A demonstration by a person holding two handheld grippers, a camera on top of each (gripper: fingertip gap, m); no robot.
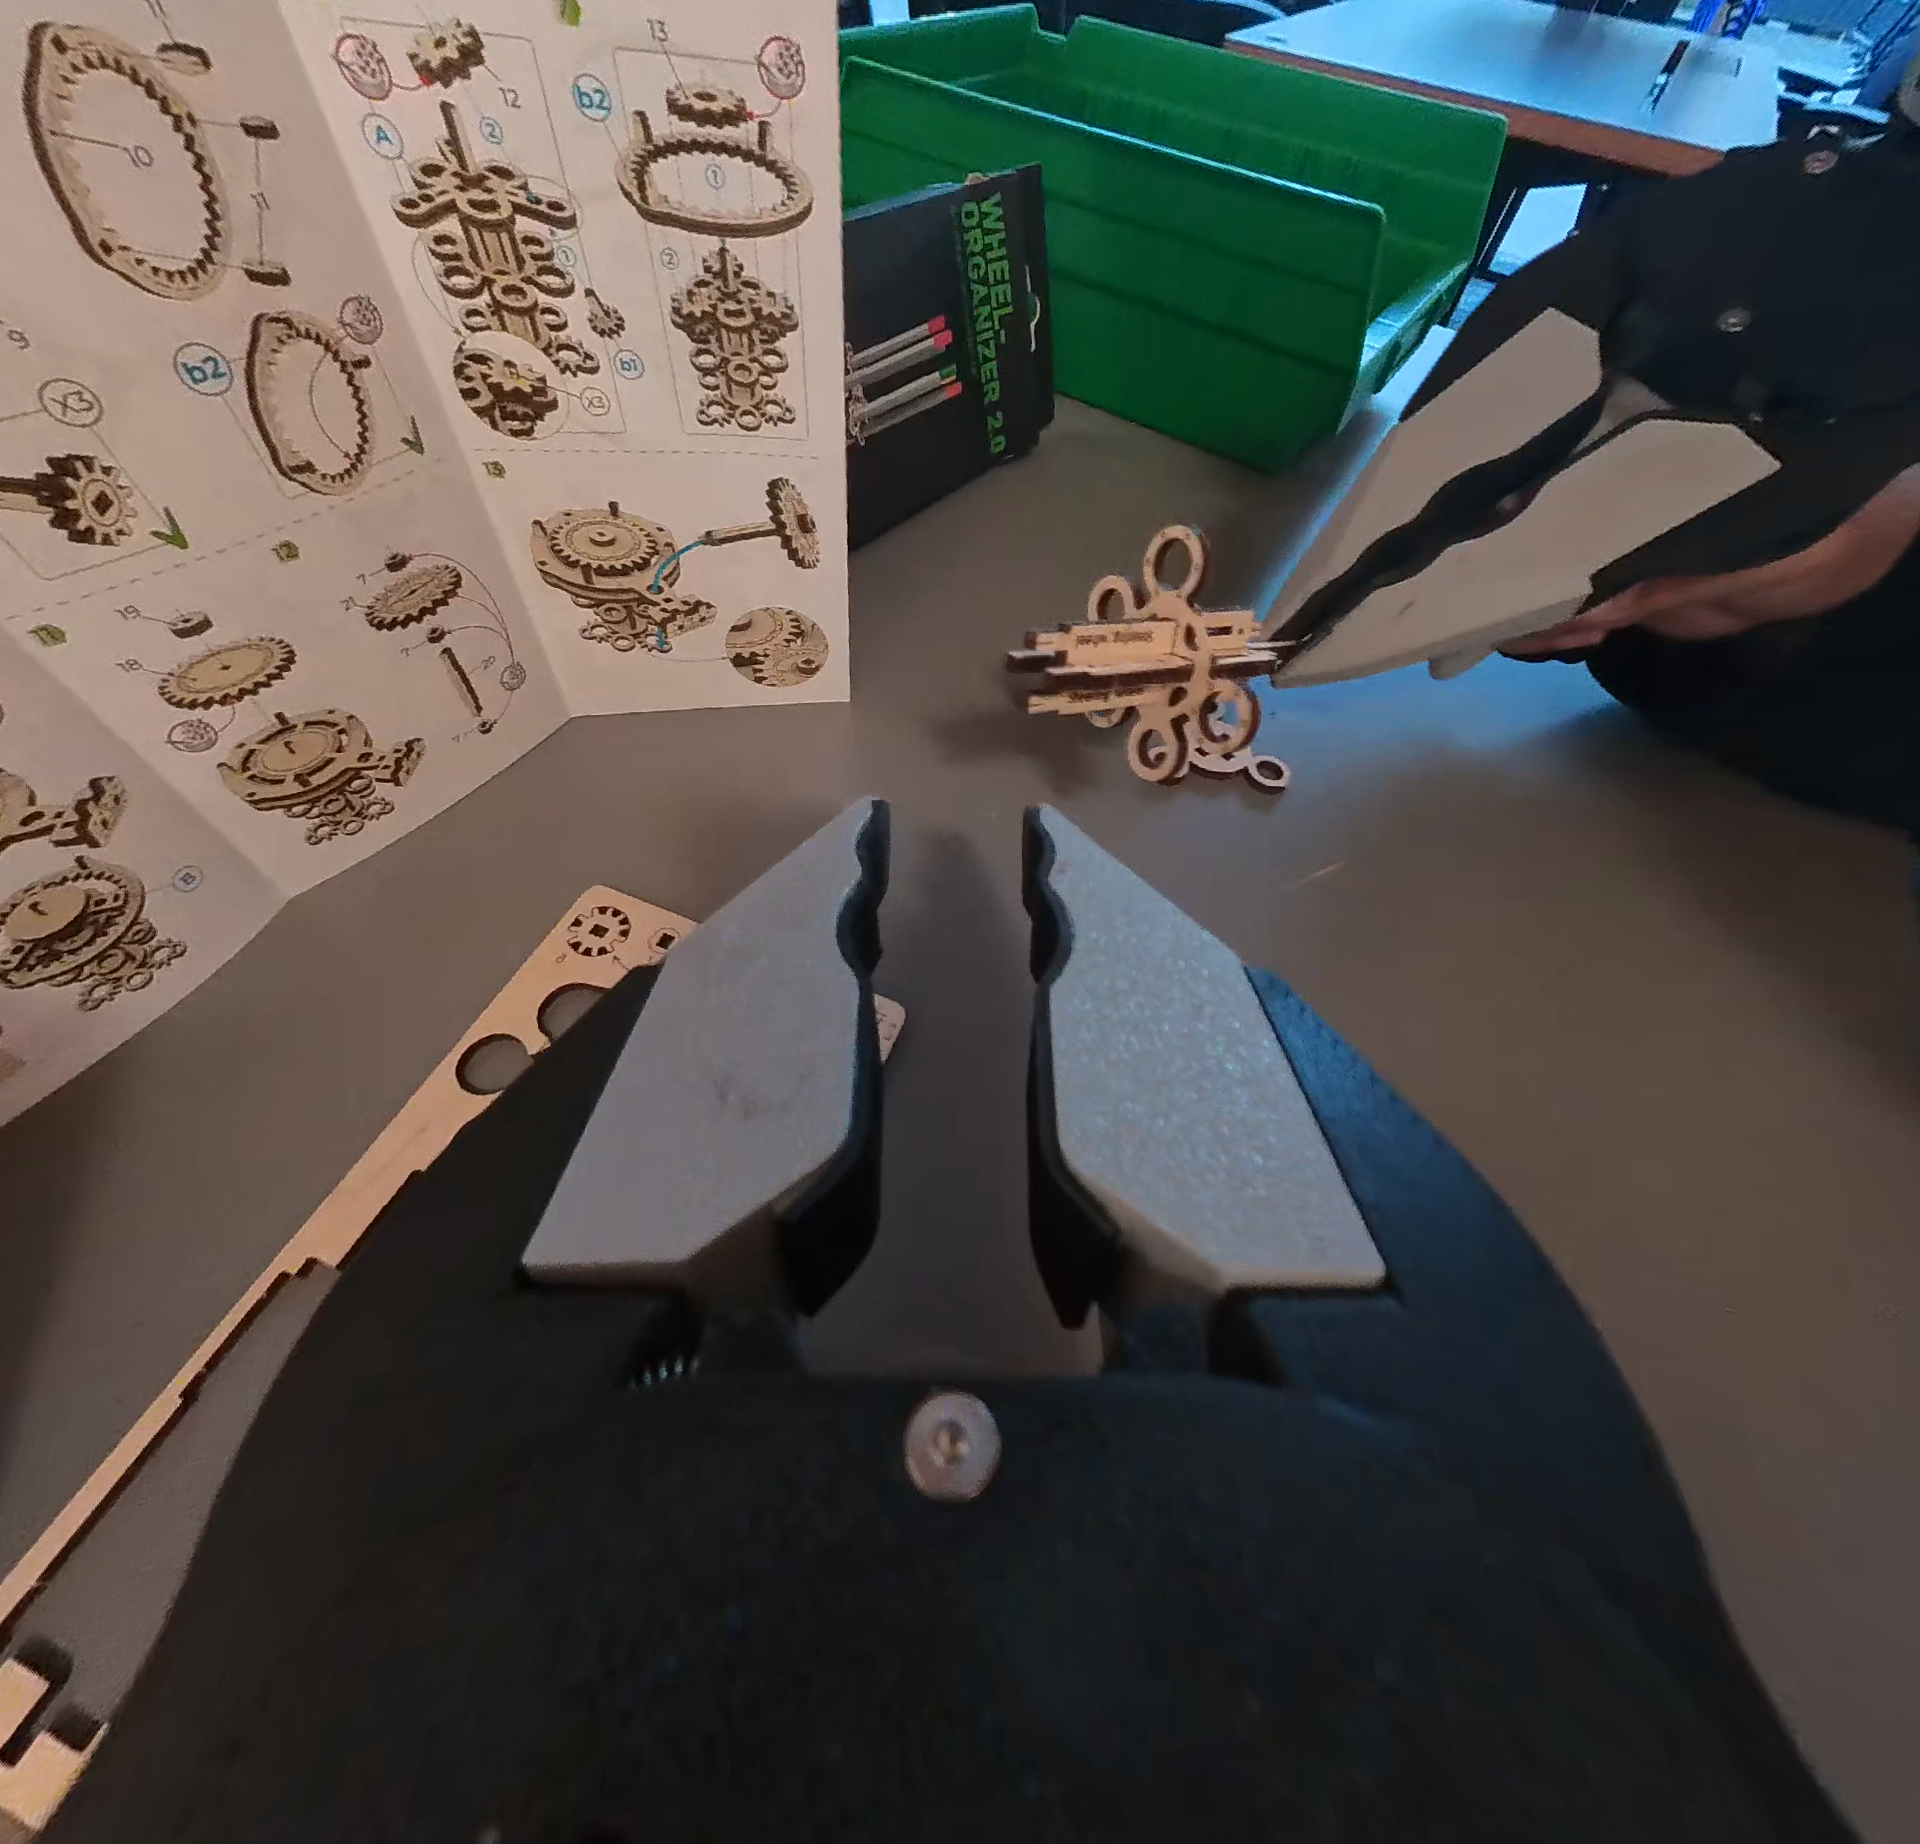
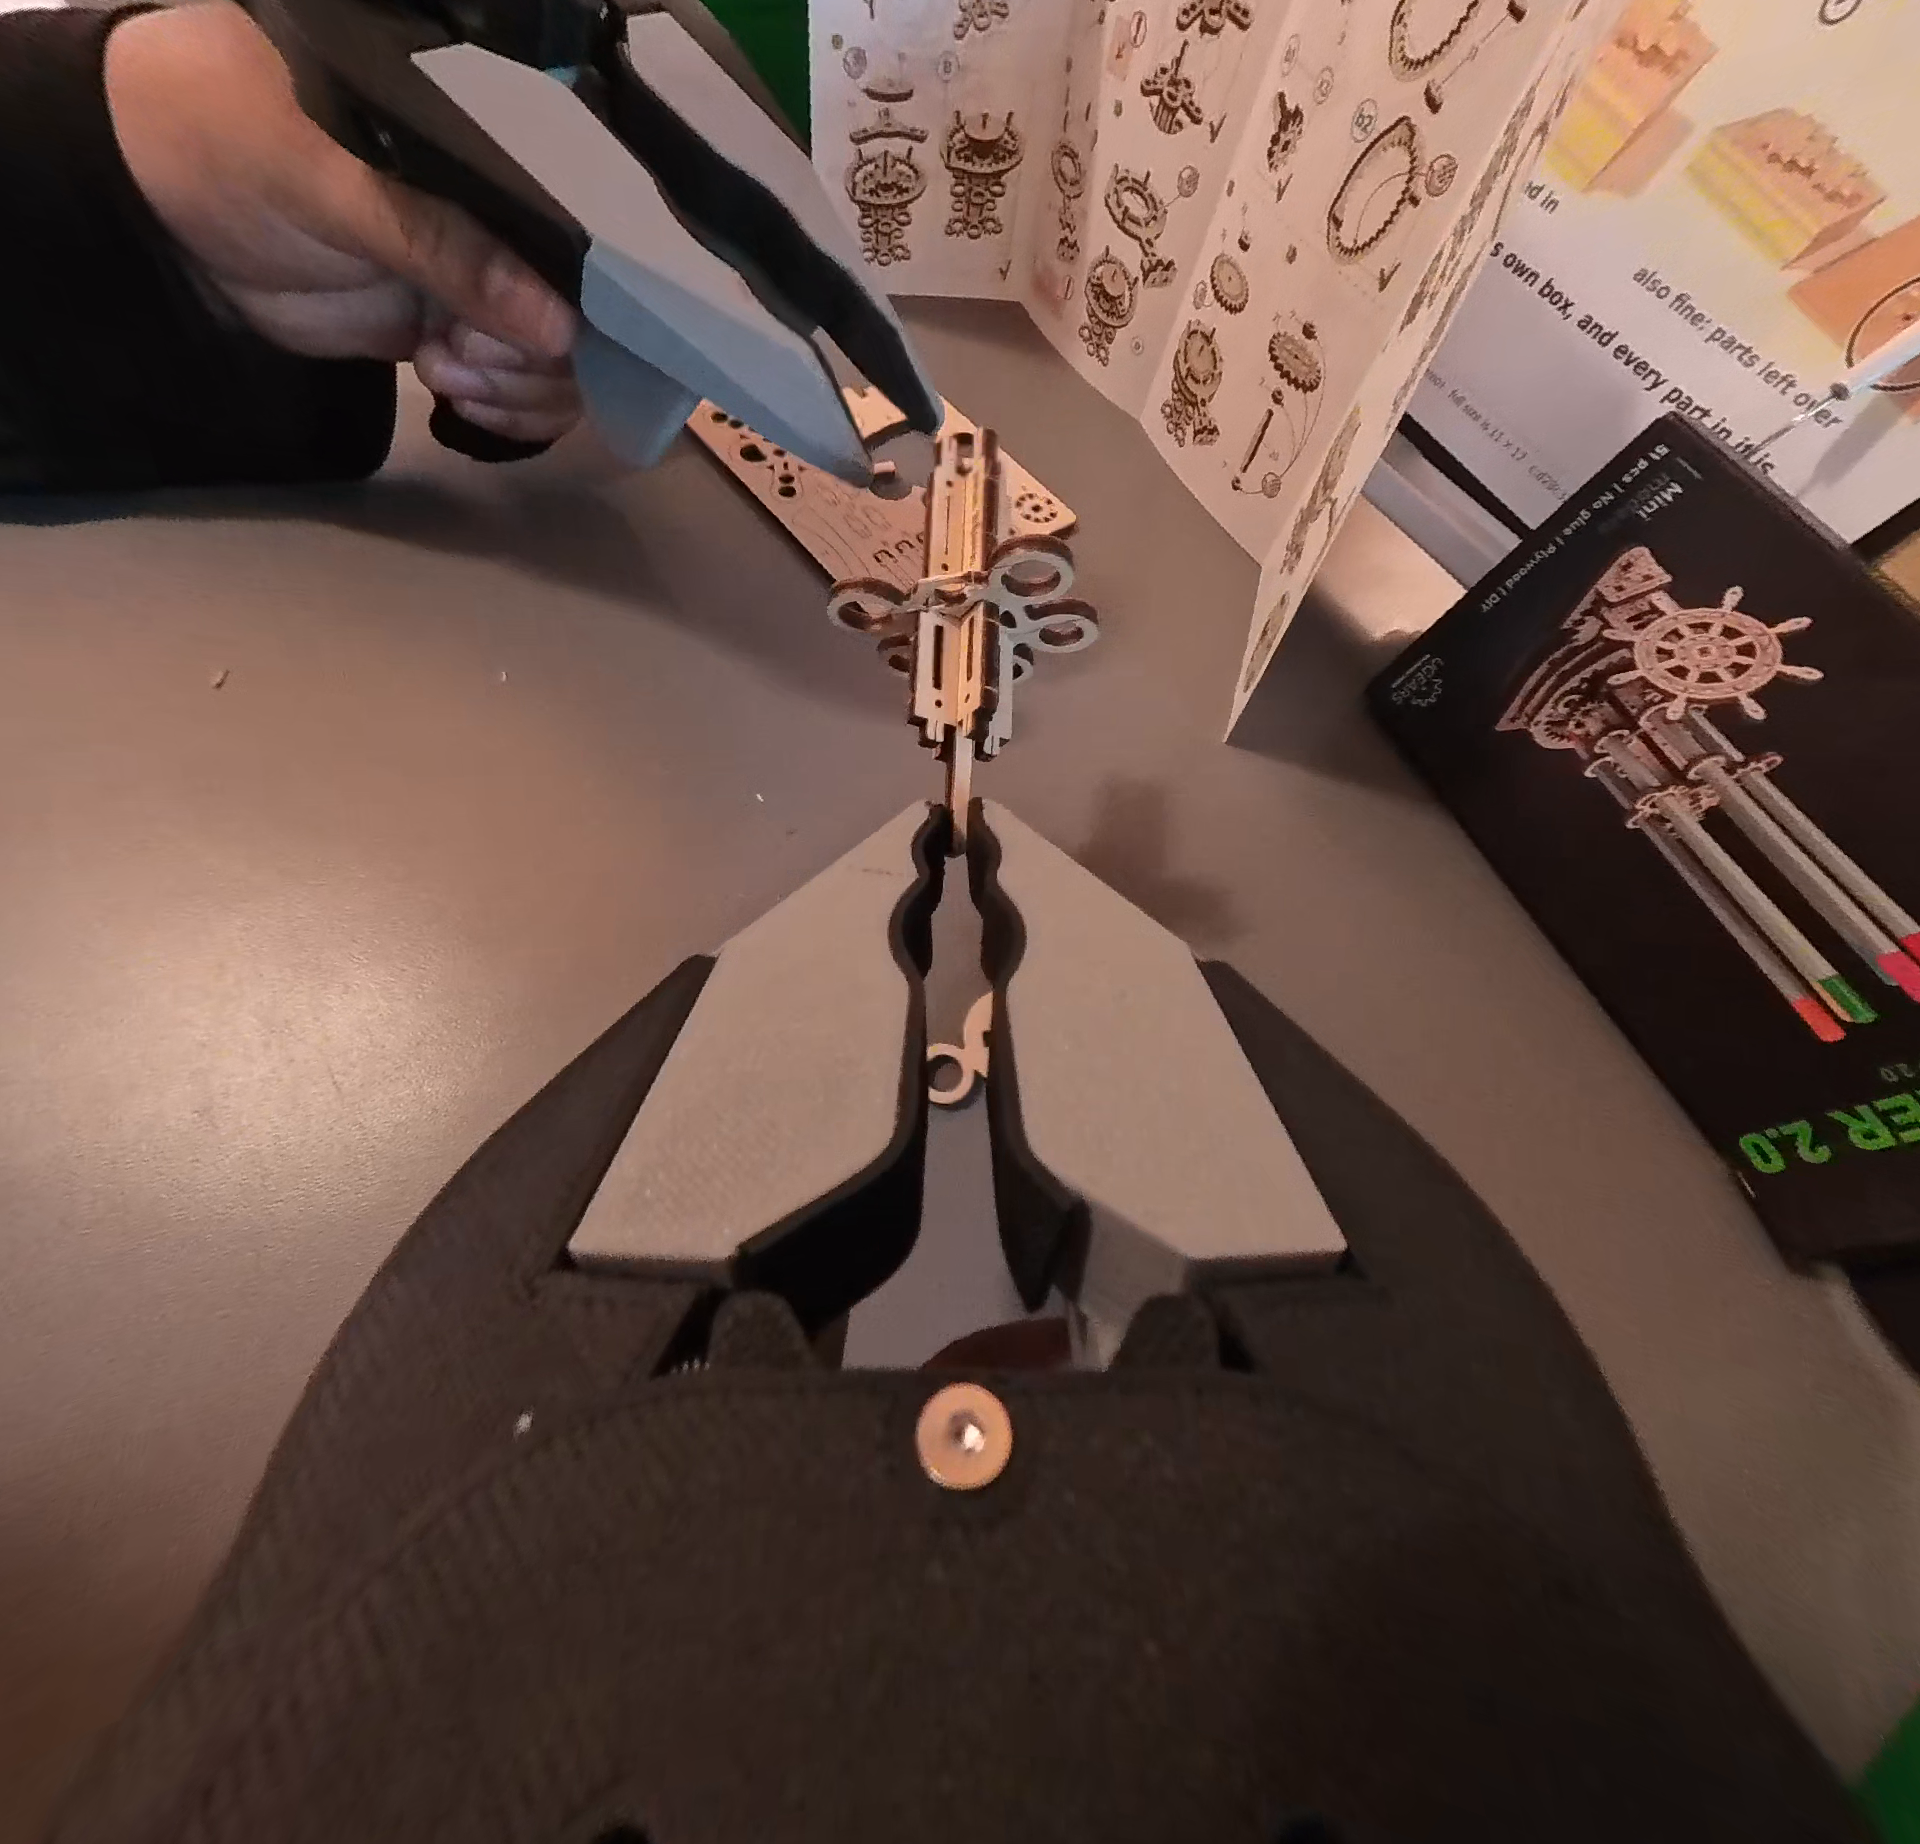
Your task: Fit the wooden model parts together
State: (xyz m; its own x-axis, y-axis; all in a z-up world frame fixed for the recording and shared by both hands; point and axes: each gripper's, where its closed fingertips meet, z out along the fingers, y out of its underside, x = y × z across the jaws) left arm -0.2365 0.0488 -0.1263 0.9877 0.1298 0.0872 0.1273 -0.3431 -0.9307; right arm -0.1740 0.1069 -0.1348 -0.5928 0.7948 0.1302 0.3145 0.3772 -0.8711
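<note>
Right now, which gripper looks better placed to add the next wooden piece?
Probably the left gripper: it is open and empty, above the parts sheet. The right gripper is shut on the model, holding it by a thin end.

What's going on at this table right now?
A person is building a wooden model with two handheld grippers. The right gripper is shut on the thin end of a partly built wooden assembly, holding it just above the grey table. The left gripper is open and empty, over the wooden parts sheet. A folded instruction sheet stands behind, beside the kit box and a green bin.
</note>
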